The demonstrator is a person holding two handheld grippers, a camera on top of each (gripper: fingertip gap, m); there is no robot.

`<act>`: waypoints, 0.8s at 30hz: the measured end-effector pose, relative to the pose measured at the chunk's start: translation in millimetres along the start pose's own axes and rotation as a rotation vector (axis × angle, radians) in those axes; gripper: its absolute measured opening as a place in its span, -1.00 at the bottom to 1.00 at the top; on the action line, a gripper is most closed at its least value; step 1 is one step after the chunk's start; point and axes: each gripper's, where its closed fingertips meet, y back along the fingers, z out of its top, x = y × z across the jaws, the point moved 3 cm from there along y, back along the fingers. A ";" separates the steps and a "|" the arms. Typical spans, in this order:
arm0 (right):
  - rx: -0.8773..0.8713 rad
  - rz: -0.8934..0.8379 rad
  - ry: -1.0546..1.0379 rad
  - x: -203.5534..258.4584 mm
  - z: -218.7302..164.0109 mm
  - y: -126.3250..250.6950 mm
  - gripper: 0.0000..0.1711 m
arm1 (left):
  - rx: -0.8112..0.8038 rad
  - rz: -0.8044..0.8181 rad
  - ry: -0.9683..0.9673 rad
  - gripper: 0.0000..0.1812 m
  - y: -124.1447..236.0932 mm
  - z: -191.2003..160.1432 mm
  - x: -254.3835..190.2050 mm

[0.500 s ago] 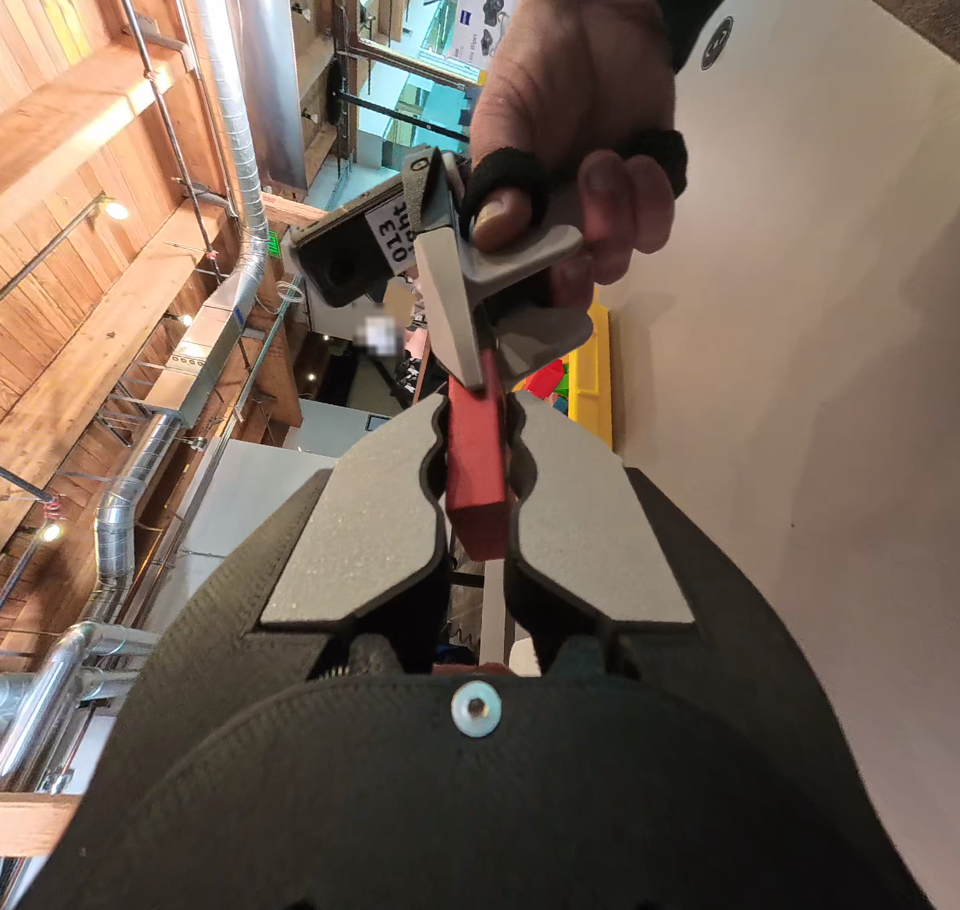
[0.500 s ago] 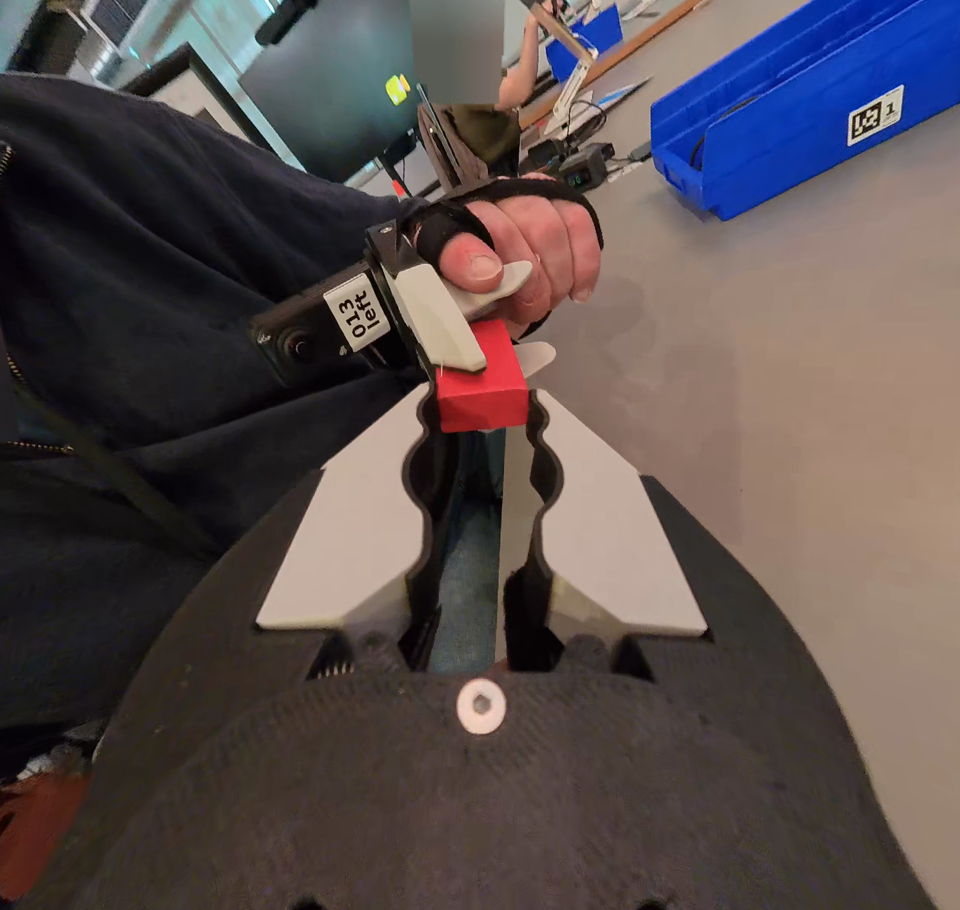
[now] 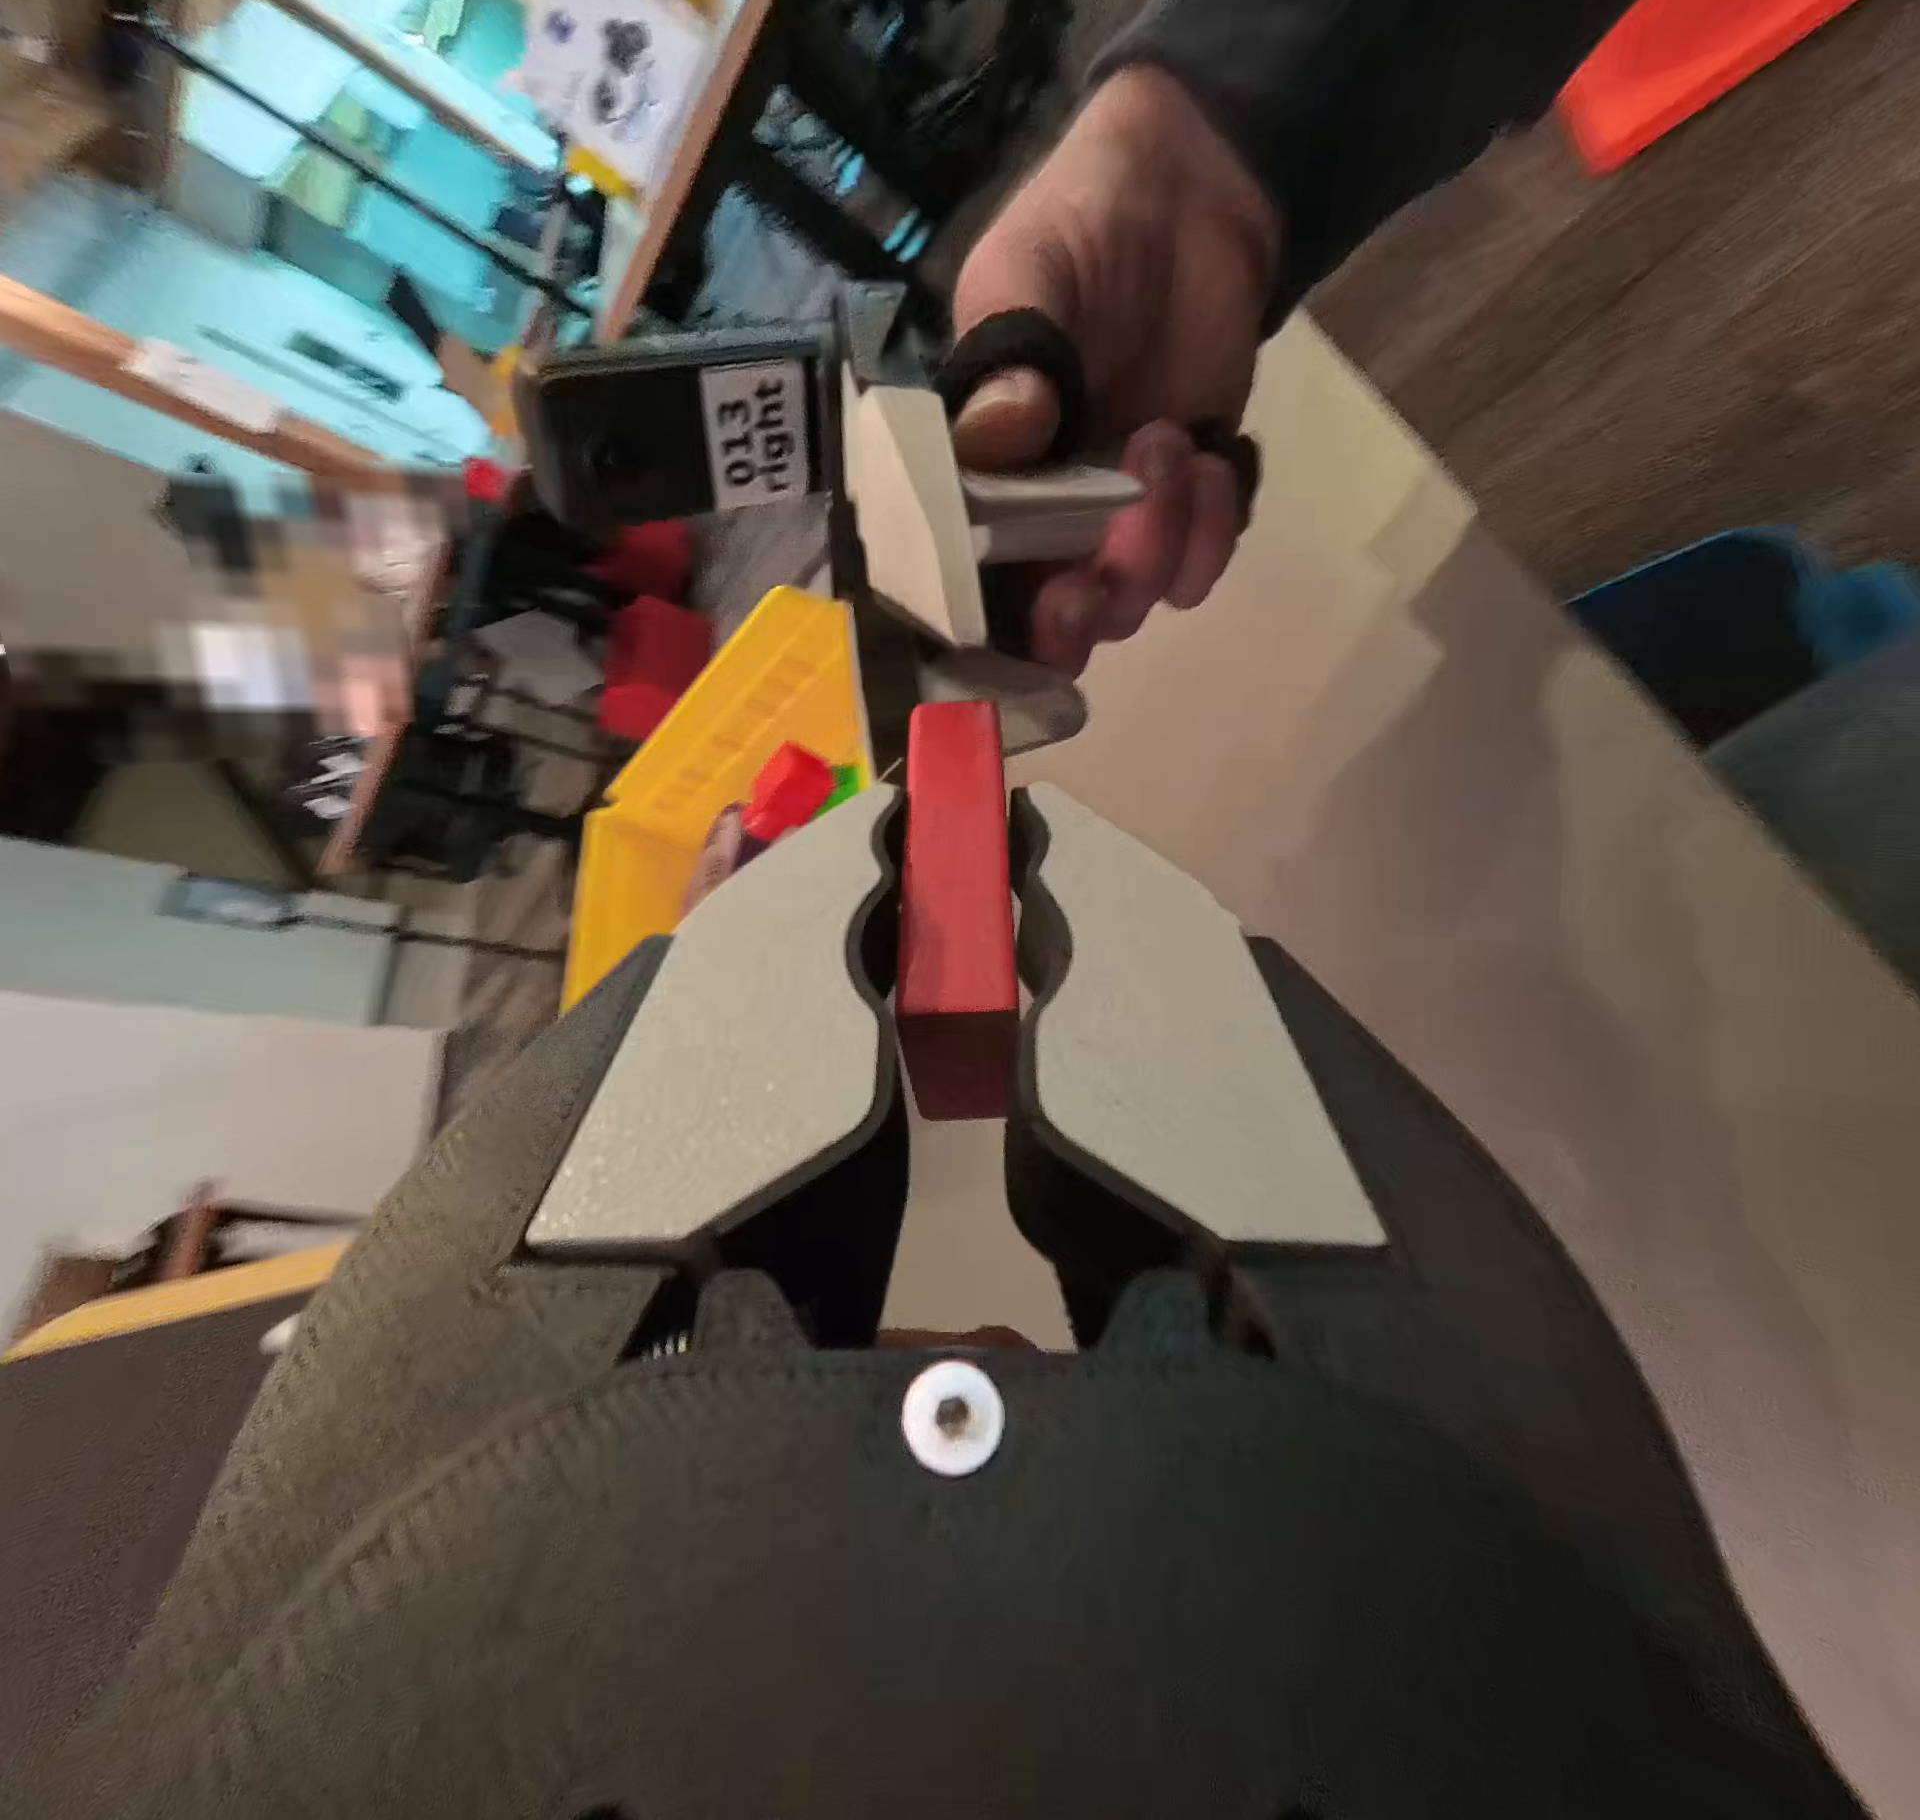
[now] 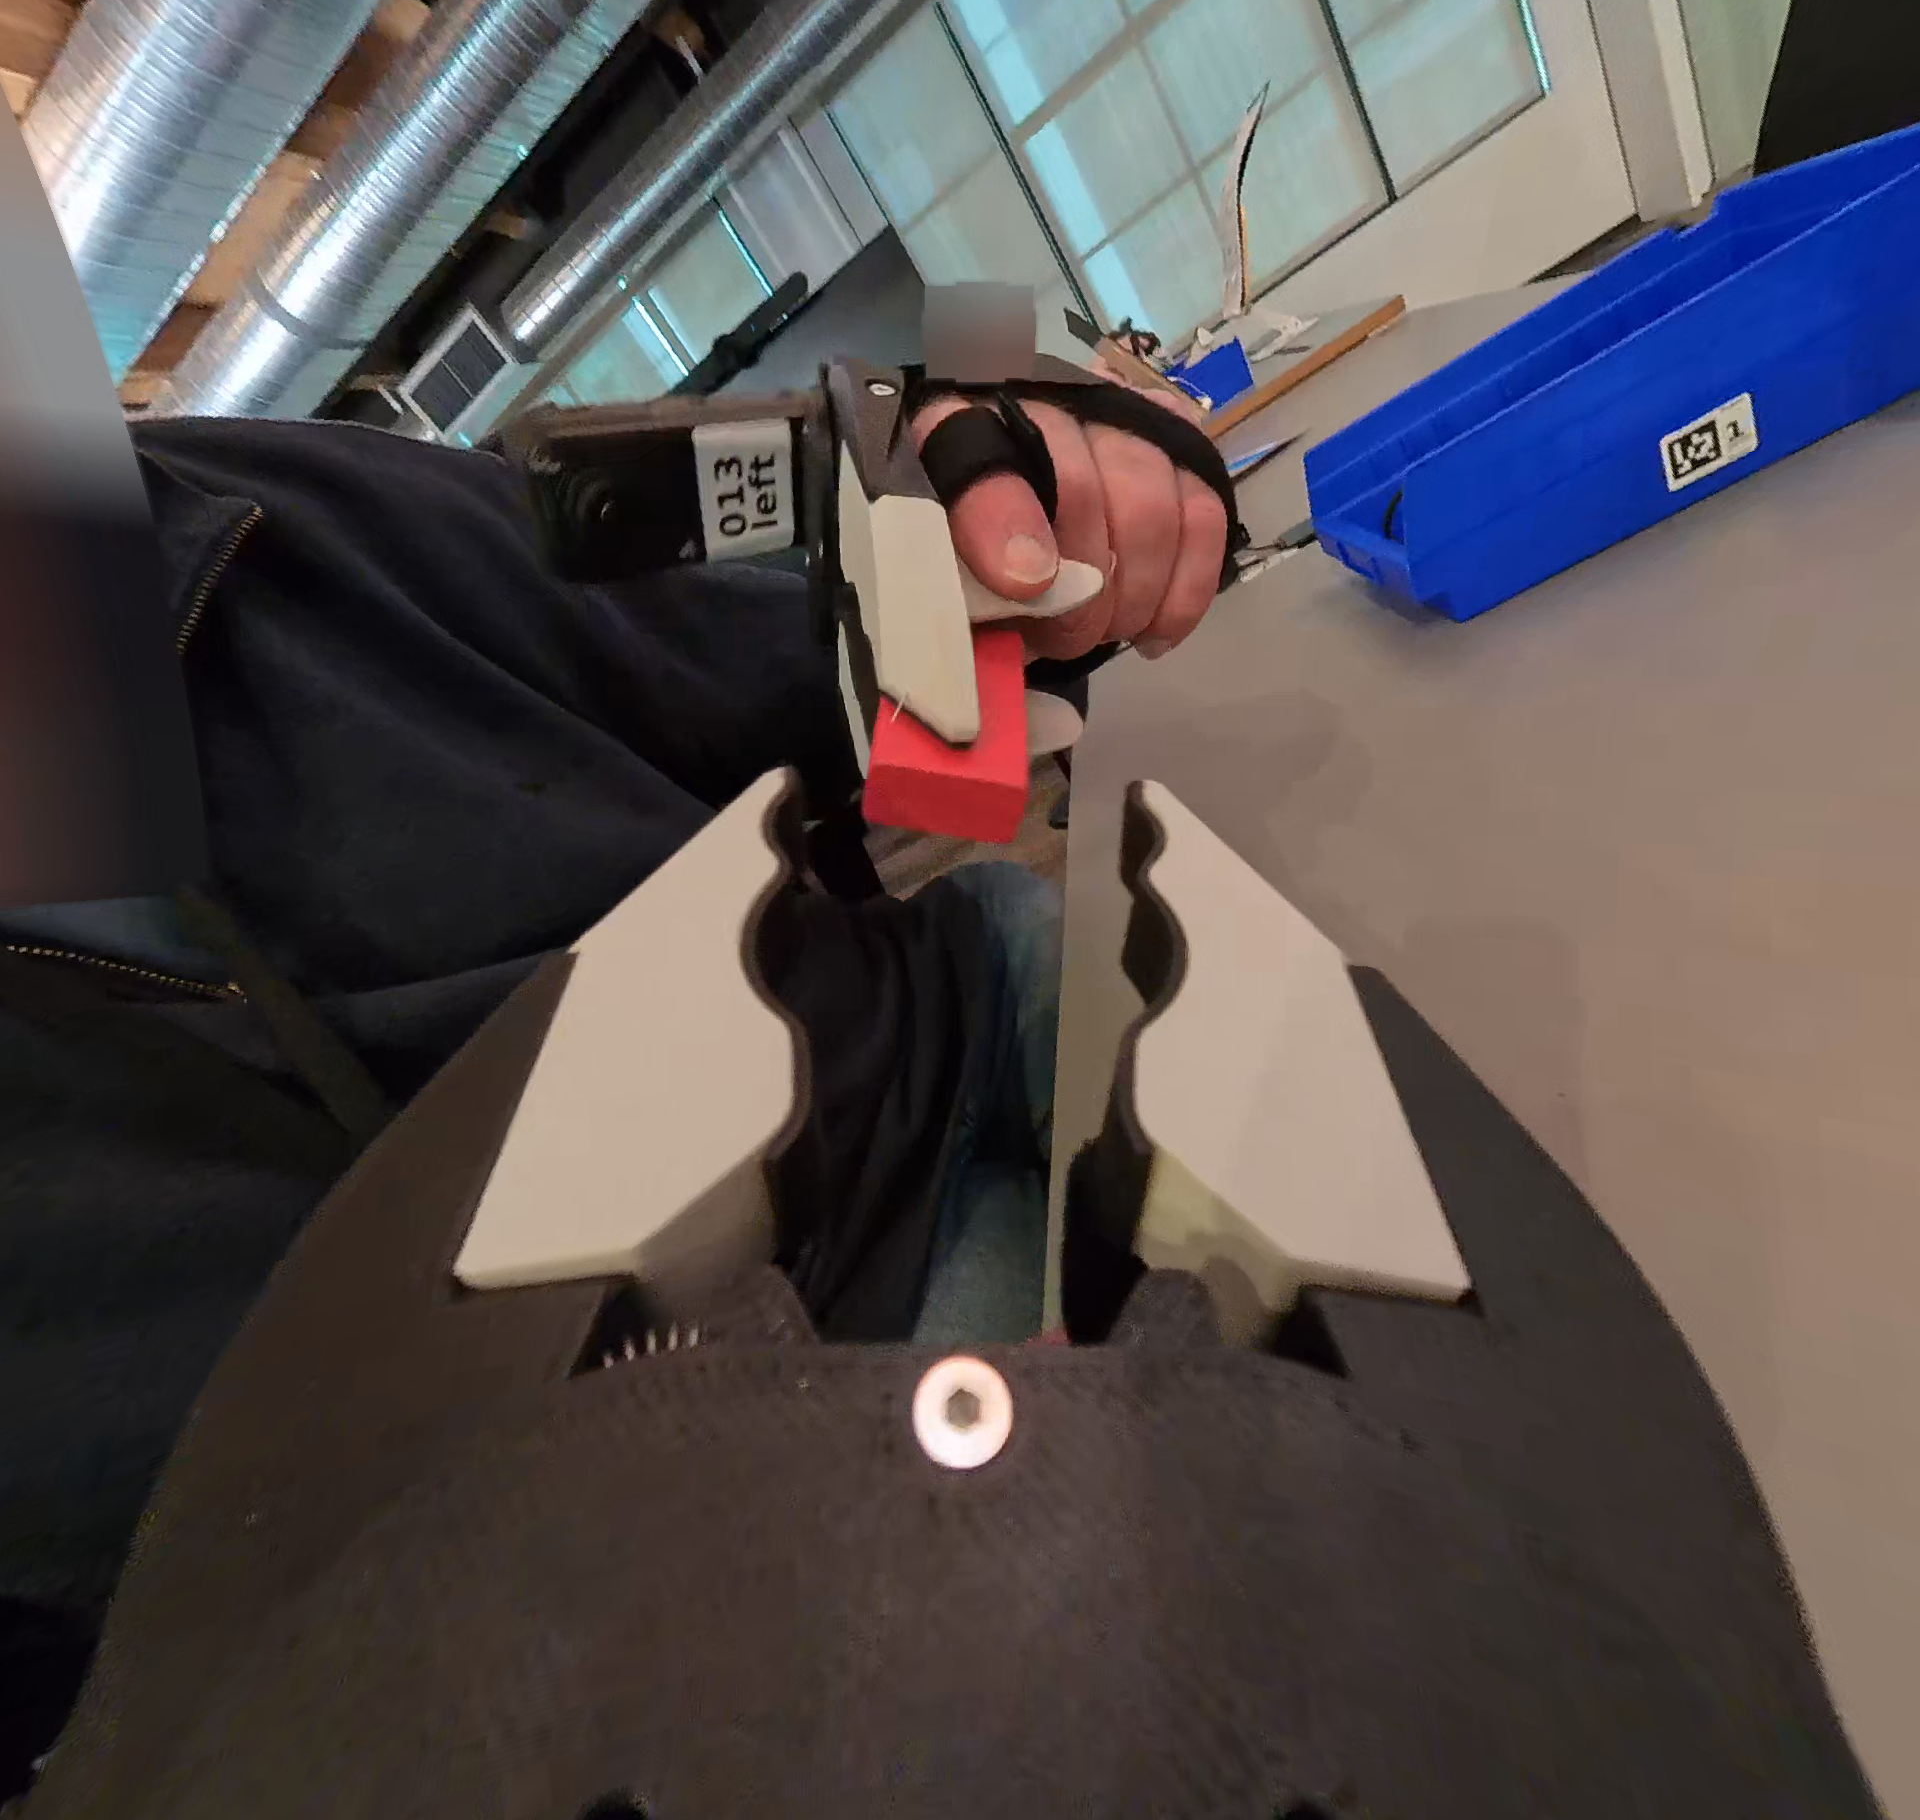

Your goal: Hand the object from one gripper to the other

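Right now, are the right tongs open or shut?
Open. In the right wrist view the right tongs stand wide apart with nothing between the fingers; the red block sits beyond them, clamped in the left tongs.

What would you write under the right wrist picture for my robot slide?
The left claw grips a red rectangular wooden block while the empty right claw sits open just below it.
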 end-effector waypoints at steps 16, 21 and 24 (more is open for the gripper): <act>-0.450 0.437 -0.030 51.0 22.2 -39.7 0.10 | -0.600 -0.416 0.366 -0.81 32.4 67.3 25.1; -0.485 0.466 -0.066 52.8 21.3 -49.1 0.10 | -0.522 -0.362 0.274 -0.81 20.2 63.4 19.4; -0.529 0.494 -0.091 52.9 24.1 -46.0 0.04 | -0.486 -0.314 0.221 -0.81 18.2 62.4 21.1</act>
